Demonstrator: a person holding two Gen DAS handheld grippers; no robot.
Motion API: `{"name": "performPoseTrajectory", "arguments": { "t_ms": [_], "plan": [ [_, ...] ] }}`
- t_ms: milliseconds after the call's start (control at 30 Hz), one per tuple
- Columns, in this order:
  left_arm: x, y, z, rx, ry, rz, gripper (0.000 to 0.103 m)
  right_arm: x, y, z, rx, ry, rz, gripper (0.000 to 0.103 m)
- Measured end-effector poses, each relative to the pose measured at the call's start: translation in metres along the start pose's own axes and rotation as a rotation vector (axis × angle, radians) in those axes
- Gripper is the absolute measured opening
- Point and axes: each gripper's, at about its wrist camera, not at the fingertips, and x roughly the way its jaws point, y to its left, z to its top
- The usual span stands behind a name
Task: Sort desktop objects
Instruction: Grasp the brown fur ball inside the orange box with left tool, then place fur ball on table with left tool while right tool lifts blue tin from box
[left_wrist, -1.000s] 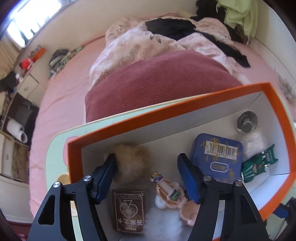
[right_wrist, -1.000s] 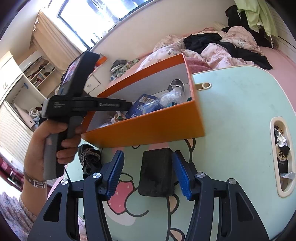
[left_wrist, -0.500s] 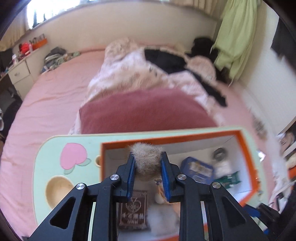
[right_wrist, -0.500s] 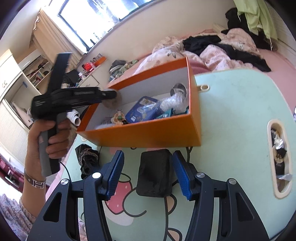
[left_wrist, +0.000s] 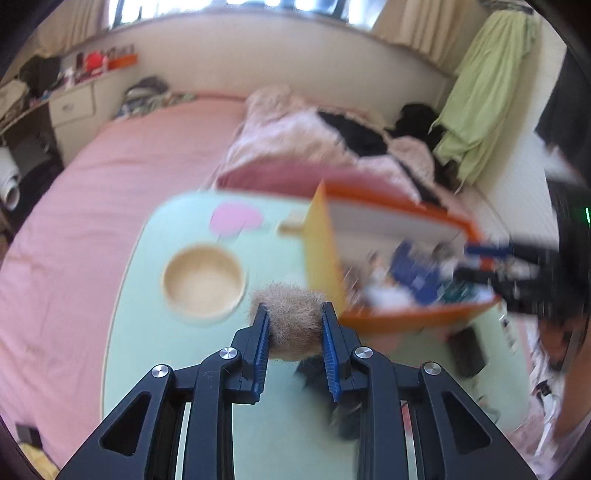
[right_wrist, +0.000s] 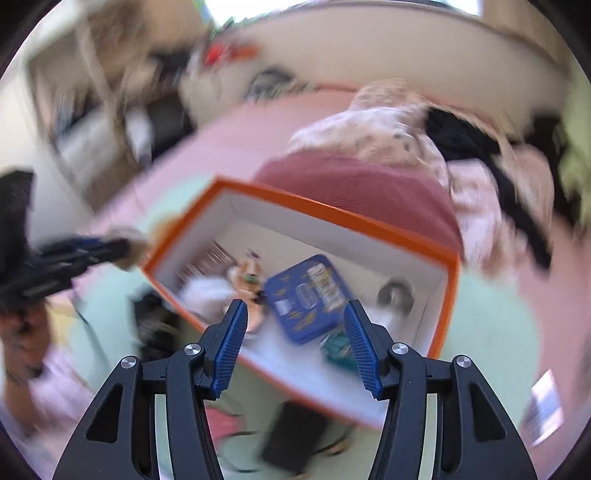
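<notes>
My left gripper (left_wrist: 294, 314) is shut on a tan fur pompom (left_wrist: 291, 317) and holds it above the mint-green table (left_wrist: 155, 332), left of the orange box (left_wrist: 321, 254). My right gripper (right_wrist: 295, 317) is open and empty, high over the orange box (right_wrist: 332, 218). In the box lie a blue tin (right_wrist: 306, 295), a small figurine (right_wrist: 249, 277), a round metal piece (right_wrist: 395, 293) and a green item (right_wrist: 338, 349). A black block (right_wrist: 295, 435) lies on the table in front of the box. Both views are blurred by motion.
A round wooden recess (left_wrist: 203, 282) and a pink heart print (left_wrist: 236, 219) mark the table left of the box. A black lace item (left_wrist: 343, 417) lies under my left gripper. The pink bed (left_wrist: 110, 177) with a dark red pillow (right_wrist: 362, 184) lies beyond.
My left gripper shut on the pompom inside the box, lifted it out and swung left of the box. My right gripper rose from the black block to above the box.
</notes>
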Motion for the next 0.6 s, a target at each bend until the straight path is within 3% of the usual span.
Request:
{"name": "performPoseTrajectory", "arguments": {
  "t_ms": [100,200,233,300,367,400,467,600],
  "plan": [
    [0.011,0.001,-0.016,-0.016,0.026,-0.030,0.025,0.030,0.000,0.014,-0.116,0.146,-0.020,0.056],
    [0.020,-0.006,-0.024,-0.016,0.039,-0.061,0.026,0.055,-0.005,0.021,-0.150,0.280,0.049,0.056],
    [0.022,-0.010,-0.025,-0.006,0.035,-0.066,0.026,0.062,-0.006,0.022,-0.163,0.311,0.062,0.060],
    [0.023,-0.016,-0.026,0.011,0.028,-0.074,0.030,0.071,-0.006,0.025,-0.197,0.331,0.036,0.071],
    [0.027,-0.020,-0.028,0.016,0.031,-0.086,0.056,0.083,-0.007,0.026,-0.202,0.388,0.067,0.073],
    [0.027,-0.021,-0.030,0.012,0.033,-0.087,0.062,0.089,-0.008,0.027,-0.184,0.420,0.105,0.073],
    [0.030,-0.019,-0.033,-0.002,0.039,-0.102,0.065,0.096,-0.016,0.029,-0.140,0.437,0.155,0.075],
    [0.027,-0.010,-0.034,-0.039,0.023,-0.127,0.065,0.095,-0.021,0.031,-0.143,0.397,0.124,0.068]
  ]
}}
